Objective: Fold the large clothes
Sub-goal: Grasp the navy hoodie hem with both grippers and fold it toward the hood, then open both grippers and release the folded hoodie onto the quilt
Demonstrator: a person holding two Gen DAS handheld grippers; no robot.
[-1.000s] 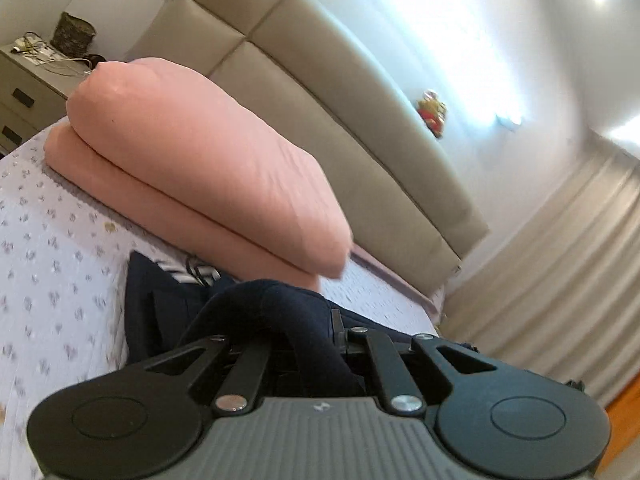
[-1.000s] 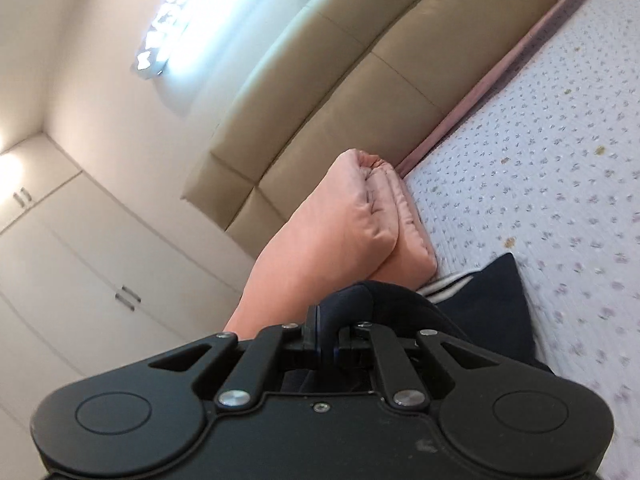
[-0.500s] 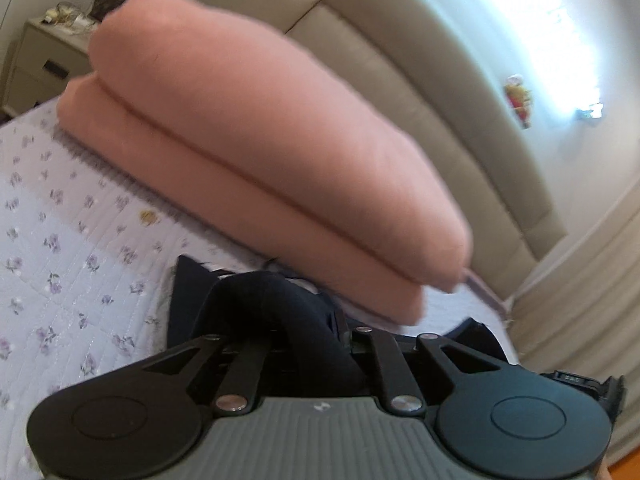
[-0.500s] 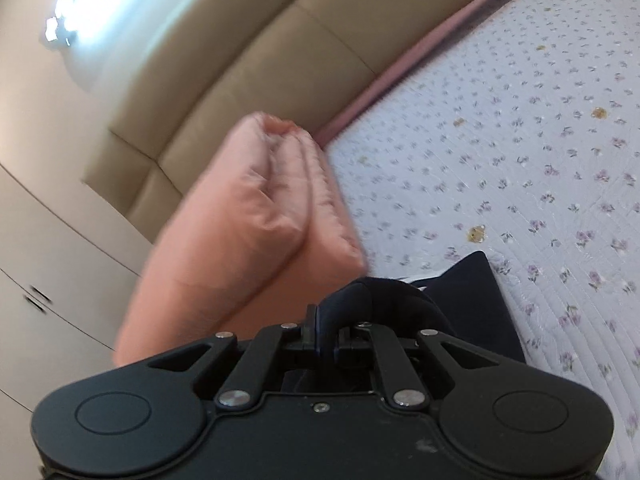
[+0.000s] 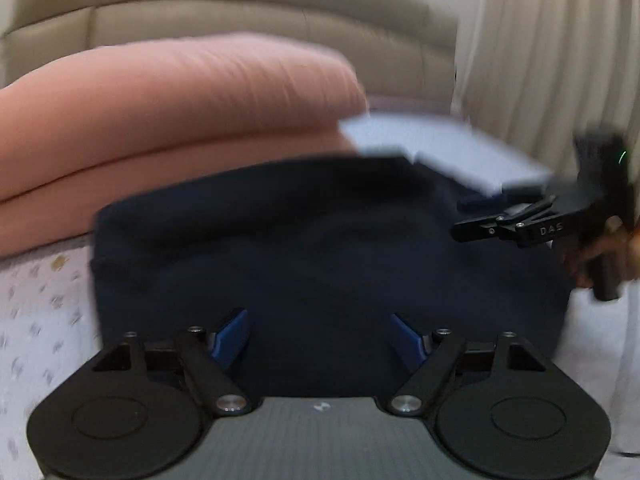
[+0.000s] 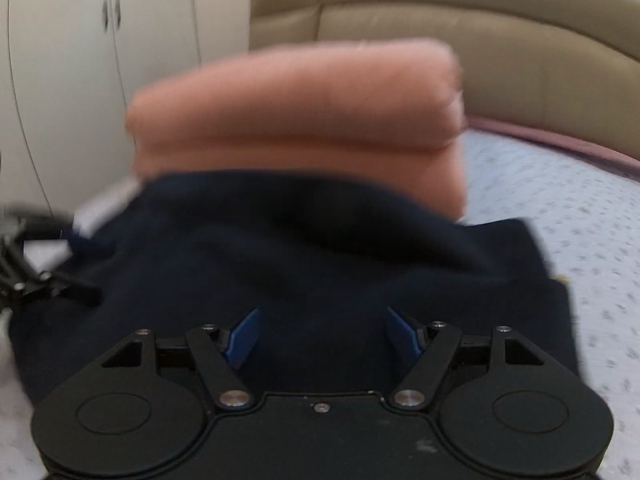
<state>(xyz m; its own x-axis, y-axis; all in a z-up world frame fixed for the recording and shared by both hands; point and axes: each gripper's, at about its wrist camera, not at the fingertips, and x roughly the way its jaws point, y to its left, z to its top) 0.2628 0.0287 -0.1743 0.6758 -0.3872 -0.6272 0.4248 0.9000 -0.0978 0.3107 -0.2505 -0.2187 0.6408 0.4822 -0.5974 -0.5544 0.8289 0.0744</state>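
Lying on the bed (image 6: 560, 184), the dark navy garment (image 5: 320, 248) is spread in front of the folded pink blanket (image 5: 168, 96), its far edge just beside the blanket. The left tongs (image 5: 320, 336) are opening above the near edge of the garment; the blue pads (image 5: 230, 334) stand apart and do not press the cloth. The right tongs (image 6: 322, 334) are also opening over the garment, with the pads (image 6: 244, 334) on both sides free of it. In the left wrist view a hand (image 5: 600, 264) holds the right tongs at the right edge of the garment. Behind the blanket stands the beige padded headboard (image 6: 460, 12). Both pictures are blurred.
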